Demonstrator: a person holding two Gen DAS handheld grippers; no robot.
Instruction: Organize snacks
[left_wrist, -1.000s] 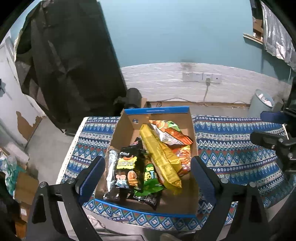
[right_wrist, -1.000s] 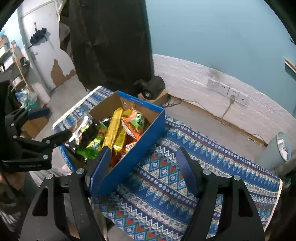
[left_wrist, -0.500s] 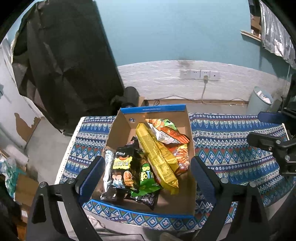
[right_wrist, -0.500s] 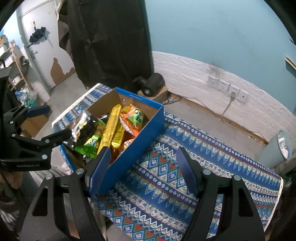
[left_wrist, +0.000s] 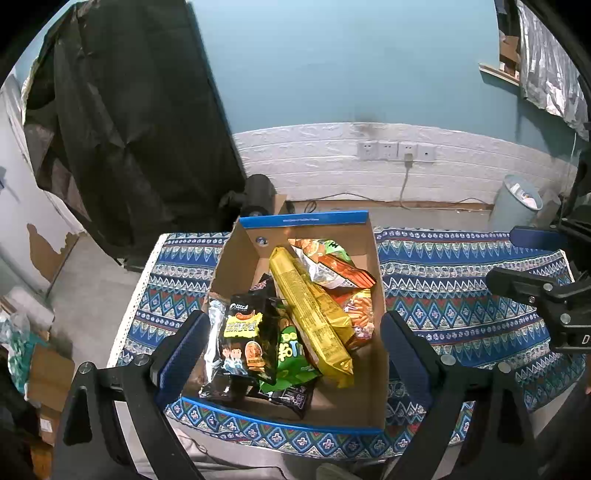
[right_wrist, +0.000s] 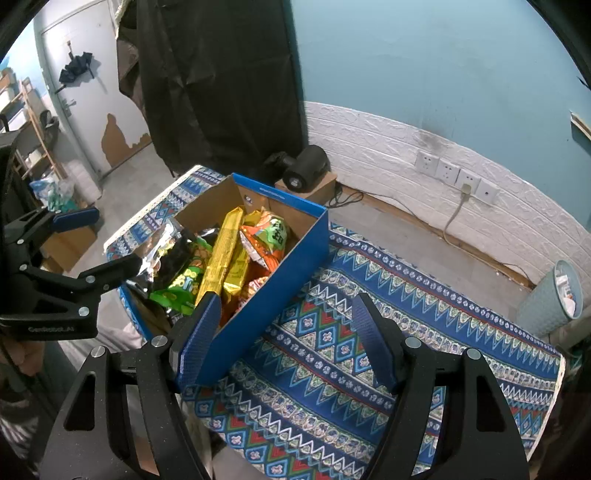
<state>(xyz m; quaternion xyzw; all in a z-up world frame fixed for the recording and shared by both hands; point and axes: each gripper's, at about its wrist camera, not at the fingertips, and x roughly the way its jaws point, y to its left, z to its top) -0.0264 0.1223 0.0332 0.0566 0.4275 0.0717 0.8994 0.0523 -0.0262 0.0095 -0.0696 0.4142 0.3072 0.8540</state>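
A blue-rimmed cardboard box (left_wrist: 373, 280) sits on the left part of the patterned tablecloth (right_wrist: 332, 373). It holds several snack bags: a long gold packet (left_wrist: 310, 317), a black bag (left_wrist: 247, 332), a green bag (left_wrist: 291, 354) and an orange bag (left_wrist: 332, 262). My left gripper (left_wrist: 291, 354) hovers open above the box's near end, with nothing between its fingers. My right gripper (right_wrist: 286, 341) is open over the cloth. Its left finger overlaps the box's blue side wall (right_wrist: 280, 288); whether it touches the wall I cannot tell.
A pale bin (right_wrist: 554, 295) stands on the floor beyond the table's far right. A black cylinder on a wooden block (right_wrist: 306, 170) sits behind the box, by the wall. Dark fabric (left_wrist: 129, 129) hangs at the back left. Bare cloth stretches right of the box.
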